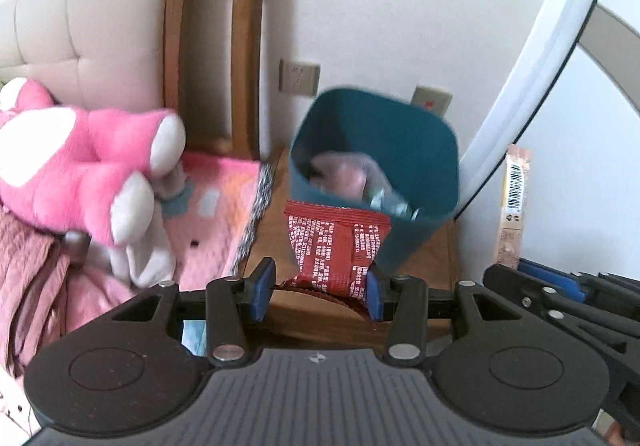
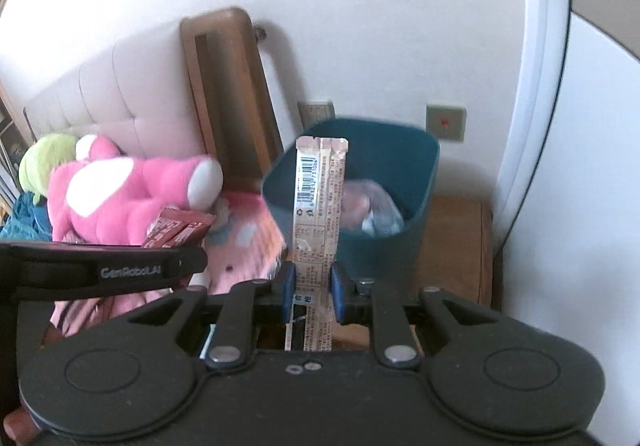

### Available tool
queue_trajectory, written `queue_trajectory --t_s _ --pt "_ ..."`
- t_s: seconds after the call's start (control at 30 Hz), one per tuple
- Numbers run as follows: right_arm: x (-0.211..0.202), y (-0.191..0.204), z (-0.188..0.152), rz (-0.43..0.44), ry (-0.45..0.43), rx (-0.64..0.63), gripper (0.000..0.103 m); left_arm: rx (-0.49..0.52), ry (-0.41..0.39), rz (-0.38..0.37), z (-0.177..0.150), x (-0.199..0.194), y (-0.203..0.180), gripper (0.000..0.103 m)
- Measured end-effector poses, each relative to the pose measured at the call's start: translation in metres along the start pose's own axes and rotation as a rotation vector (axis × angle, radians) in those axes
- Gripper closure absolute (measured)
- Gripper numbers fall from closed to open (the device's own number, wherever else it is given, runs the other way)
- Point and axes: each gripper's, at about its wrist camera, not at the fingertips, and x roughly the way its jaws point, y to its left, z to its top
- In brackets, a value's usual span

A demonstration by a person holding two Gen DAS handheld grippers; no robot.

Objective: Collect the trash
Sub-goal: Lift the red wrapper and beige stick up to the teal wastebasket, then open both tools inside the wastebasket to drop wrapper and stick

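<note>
Bright soft daylight; motion blur throughout; fisheye bending at edges.

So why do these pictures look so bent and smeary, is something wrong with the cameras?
Left wrist view: the fisheye lens bows the white door frame into an arc, and the pink plush toy and teal bin are smeared by motion blur. Right wrist view: same curving at the edges, soft even daylight with no glare; the beige stick wrapper near the lens stays sharp enough to show its barcode.
</note>
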Motion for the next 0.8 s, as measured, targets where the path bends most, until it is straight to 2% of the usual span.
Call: queue_trajectory --t_s 0.17,0.47,0.63,0.8 --pt "0.024 -0.002 0.038 -0.025 0.0 -0.012 0.086 0.04 -0.019 -0.019 0.045 0.017 -0.003 0.058" --pt "0.093 -0.028 0.096 -0.116 0.025 0.059 0.086 0.161 0.035 -0.109 0.126 0.107 -0.021 0.058" --pt "0.136 -0.044 0.111 -0.152 0.073 0.105 0.086 0.226 0.098 -0.155 0.152 0.162 -0.037 0.058" --pt "0.182 -0.058 0.11 -0.18 0.155 0.133 0.086 0.289 0.162 -0.148 0.161 0.222 -0.045 0.058"
